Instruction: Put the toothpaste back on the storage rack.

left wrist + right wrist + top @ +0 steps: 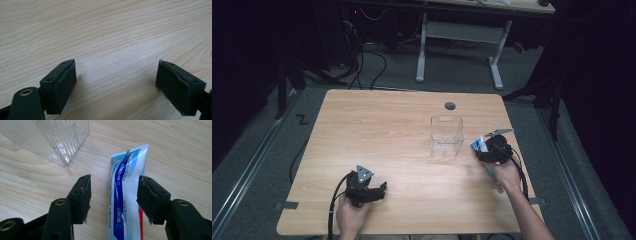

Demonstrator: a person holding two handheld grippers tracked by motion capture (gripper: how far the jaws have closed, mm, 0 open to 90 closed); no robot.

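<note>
right claw [113,195]: spread astride toothpaste tube [125,195], pads not pressing | left claw [116,85]: spread, idle | advice: centre tube, pinch mid-body, then lift toward clear box [50,140]

The clear plastic box [446,135] stands upright right of the table's [377,130] middle, the only tall obstacle, just beside the right gripper [113,195] on its left. The toothpaste tube [125,195] lies flat between that gripper's jaws, a gap left at the left pad. Bare wood lies open around the left gripper [116,80].
</note>
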